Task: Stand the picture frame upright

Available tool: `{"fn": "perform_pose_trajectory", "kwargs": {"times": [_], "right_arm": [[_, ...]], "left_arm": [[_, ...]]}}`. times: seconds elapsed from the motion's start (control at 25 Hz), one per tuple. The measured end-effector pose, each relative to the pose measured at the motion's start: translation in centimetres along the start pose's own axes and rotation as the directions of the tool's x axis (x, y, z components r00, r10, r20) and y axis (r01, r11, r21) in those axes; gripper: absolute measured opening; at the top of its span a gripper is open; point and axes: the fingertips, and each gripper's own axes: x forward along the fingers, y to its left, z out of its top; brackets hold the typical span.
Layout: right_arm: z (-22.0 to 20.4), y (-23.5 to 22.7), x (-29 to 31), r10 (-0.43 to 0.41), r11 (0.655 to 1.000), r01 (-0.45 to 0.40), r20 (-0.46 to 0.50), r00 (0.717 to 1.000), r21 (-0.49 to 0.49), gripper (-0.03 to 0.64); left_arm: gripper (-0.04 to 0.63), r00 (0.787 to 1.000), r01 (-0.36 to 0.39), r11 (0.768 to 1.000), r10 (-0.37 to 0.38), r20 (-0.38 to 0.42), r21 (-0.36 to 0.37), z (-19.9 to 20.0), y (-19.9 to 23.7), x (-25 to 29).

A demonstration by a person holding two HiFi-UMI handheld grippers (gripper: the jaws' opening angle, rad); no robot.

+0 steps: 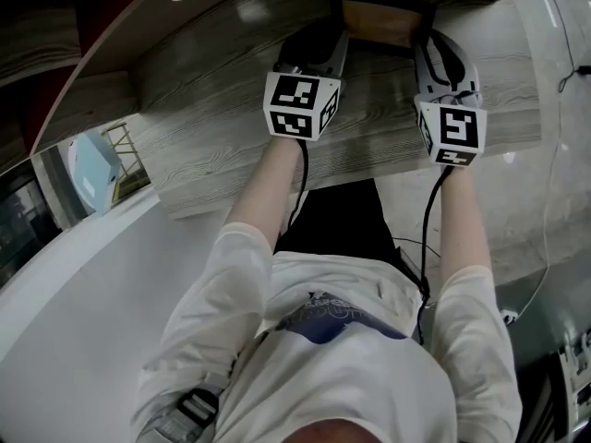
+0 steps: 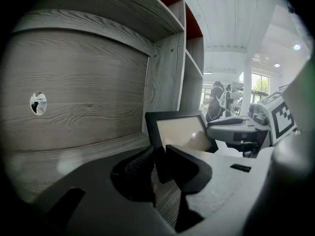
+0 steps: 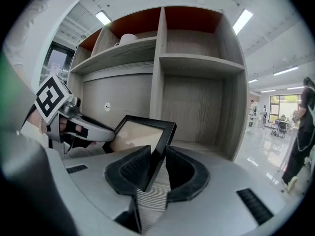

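A black picture frame (image 1: 383, 21) with a tan picture lies at the far edge of the grey wooden shelf top (image 1: 212, 137), between my two grippers. In the left gripper view the frame (image 2: 179, 132) is raised at a tilt, and my left gripper (image 2: 160, 163) is shut on its lower left corner. In the right gripper view the frame's (image 3: 140, 134) right edge stands between the jaws of my right gripper (image 3: 158, 163). The edge leans on the left pad, with a thin gap at the right pad. From the head view, the left gripper (image 1: 323, 44) and right gripper (image 1: 429, 44) flank the frame.
The frame sits in the low bay of a wooden shelf unit (image 3: 162, 58) with upright dividers and a back panel with a small hole (image 2: 38, 103). A white dish (image 3: 129, 38) rests on an upper shelf. A person (image 3: 302, 132) stands far off at the right.
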Motion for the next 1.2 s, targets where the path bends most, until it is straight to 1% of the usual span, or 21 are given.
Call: {"fn": "perform_pose_trajectory", "kwargs": {"times": [0.48, 0.72, 1.2], "right_arm": [[-0.6, -0.4, 1.0, -0.013, 0.997, 0.012, -0.016, 1.000, -0.074, 0.097], [-0.7, -0.7, 1.5, -0.034, 0.993, 0.031, -0.024, 0.999, -0.116, 0.097], [-1.3, -1.5, 1.9, -0.048, 0.994, 0.043, -0.047, 0.998, -0.097, 0.081]], "left_arm": [[0.084, 1.000, 0.009, 0.998, -0.009, 0.004, 0.055, -0.2, 0.1, 0.9], [0.081, 1.000, 0.021, 0.996, -0.020, -0.012, 0.089, -0.6, 0.0, 1.1], [0.055, 1.000, 0.003, 0.994, -0.001, -0.026, 0.108, -0.6, 0.4, 2.1]]}}
